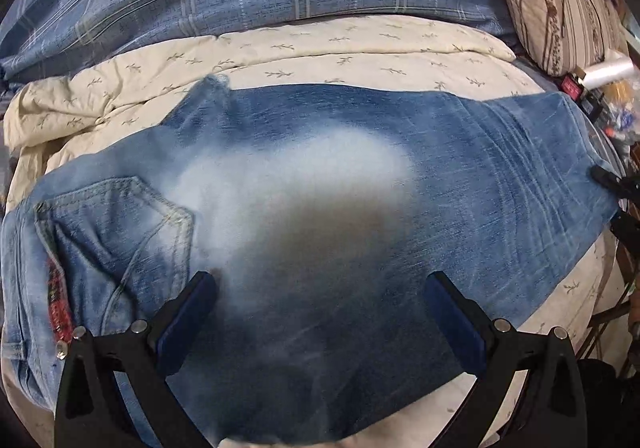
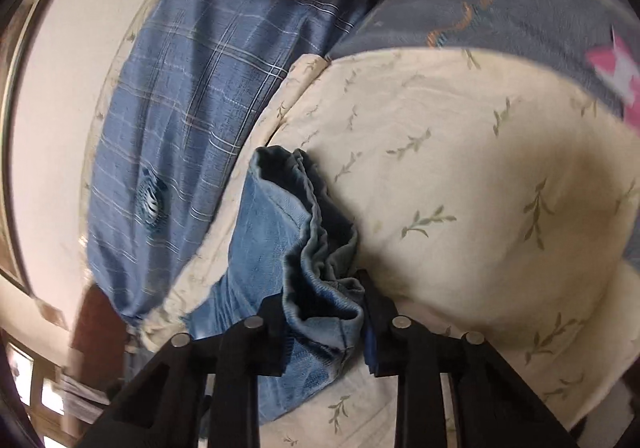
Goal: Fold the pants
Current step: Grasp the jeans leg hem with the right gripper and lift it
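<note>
Now | jeans (image 1: 320, 183) flat across cream quilt (image 1: 360, 47) | my right gripper (image 2: 324, 300) pinches bunched leg hems (image 2: 320, 248) | left gripper (image 1: 320, 288) spread above thigh | denim heavy, floppy; I'd grab seams.

The jeans (image 1: 320, 175) run past the lower left edge of the left wrist view, so the waistband is cut off. A soft dark smear blurs their middle. Their bunched hem (image 2: 316, 248) hides the inner faces of the right gripper (image 2: 324, 324). Small clutter (image 1: 616, 103) at the bed's right edge is too small to identify.
</note>
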A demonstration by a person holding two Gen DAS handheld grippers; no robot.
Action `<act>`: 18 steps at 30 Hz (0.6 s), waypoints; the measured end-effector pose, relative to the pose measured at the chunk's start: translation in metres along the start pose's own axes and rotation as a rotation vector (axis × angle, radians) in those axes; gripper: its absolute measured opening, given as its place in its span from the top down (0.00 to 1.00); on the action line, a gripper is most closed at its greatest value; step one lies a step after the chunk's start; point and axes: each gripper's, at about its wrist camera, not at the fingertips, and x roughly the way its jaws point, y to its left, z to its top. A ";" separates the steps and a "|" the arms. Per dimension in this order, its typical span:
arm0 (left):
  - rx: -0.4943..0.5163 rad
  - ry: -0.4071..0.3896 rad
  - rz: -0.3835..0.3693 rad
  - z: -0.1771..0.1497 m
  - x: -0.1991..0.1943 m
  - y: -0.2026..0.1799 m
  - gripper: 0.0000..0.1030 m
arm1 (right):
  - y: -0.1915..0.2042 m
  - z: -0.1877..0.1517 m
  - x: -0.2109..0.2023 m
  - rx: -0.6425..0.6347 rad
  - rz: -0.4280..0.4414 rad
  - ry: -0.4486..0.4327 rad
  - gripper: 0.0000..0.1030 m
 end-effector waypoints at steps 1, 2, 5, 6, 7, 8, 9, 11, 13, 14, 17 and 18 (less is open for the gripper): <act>-0.011 -0.001 -0.001 0.001 -0.002 0.003 0.00 | 0.010 0.000 -0.004 -0.036 -0.023 -0.010 0.75; -0.024 -0.004 -0.005 0.001 -0.005 0.006 0.00 | 0.018 0.001 -0.008 -0.066 -0.032 -0.022 0.75; -0.054 -0.019 -0.015 -0.001 -0.015 0.014 0.00 | 0.051 -0.002 -0.020 -0.171 -0.038 -0.048 0.76; -0.059 -0.025 -0.016 -0.002 -0.019 0.016 0.00 | 0.062 -0.002 -0.022 -0.194 -0.026 -0.048 0.76; -0.064 -0.034 -0.017 -0.003 -0.024 0.019 0.00 | 0.076 -0.004 -0.022 -0.221 -0.012 -0.041 0.76; -0.070 -0.043 -0.018 -0.004 -0.029 0.022 0.00 | 0.087 -0.006 -0.020 -0.242 -0.005 -0.034 0.76; -0.078 -0.053 -0.018 -0.005 -0.034 0.026 0.00 | 0.096 -0.009 -0.017 -0.259 0.001 -0.026 0.76; -0.103 -0.072 -0.017 -0.007 -0.045 0.037 0.00 | 0.119 -0.020 -0.011 -0.305 0.015 -0.001 0.76; -0.136 -0.091 -0.015 -0.012 -0.057 0.052 0.00 | 0.140 -0.035 -0.004 -0.359 0.033 0.031 0.76; -0.151 -0.099 -0.013 -0.014 -0.062 0.059 0.00 | 0.154 -0.046 0.003 -0.389 0.045 0.058 0.76; -0.204 -0.128 0.012 -0.023 -0.080 0.088 0.00 | 0.181 -0.081 0.026 -0.453 0.066 0.123 0.76; -0.217 -0.134 0.021 -0.026 -0.084 0.095 0.00 | 0.186 -0.091 0.034 -0.464 0.074 0.147 0.76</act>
